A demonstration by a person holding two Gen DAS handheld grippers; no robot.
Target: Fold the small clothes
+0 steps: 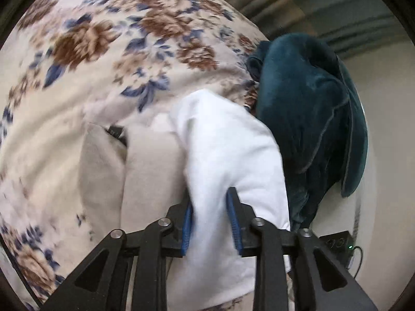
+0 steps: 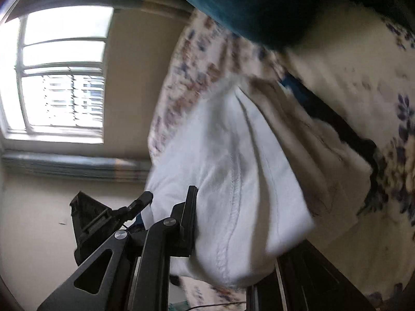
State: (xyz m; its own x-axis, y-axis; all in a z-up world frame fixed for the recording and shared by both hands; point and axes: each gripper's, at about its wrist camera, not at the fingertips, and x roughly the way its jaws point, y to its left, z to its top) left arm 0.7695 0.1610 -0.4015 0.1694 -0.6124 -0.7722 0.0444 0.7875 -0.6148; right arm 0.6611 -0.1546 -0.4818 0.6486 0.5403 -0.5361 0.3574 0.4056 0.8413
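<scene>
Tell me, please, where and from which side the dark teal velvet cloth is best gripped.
Probably its piped hem, which hangs free over the edge of the floral blanket. Come from the wall side: there the teal cloth is thin and loose, while beside the white garment it bunches thickly.

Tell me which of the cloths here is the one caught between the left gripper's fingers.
The white garment. It runs between the left gripper pads; the teal velvet cloth and floral blanket lie beyond, ungripped.

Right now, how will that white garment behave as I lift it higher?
Probably floppy: the white garment sags in folds below both grippers. Likely light, since it bunches easily. It might slip, as the left gripper fingers look loose around it.
</scene>
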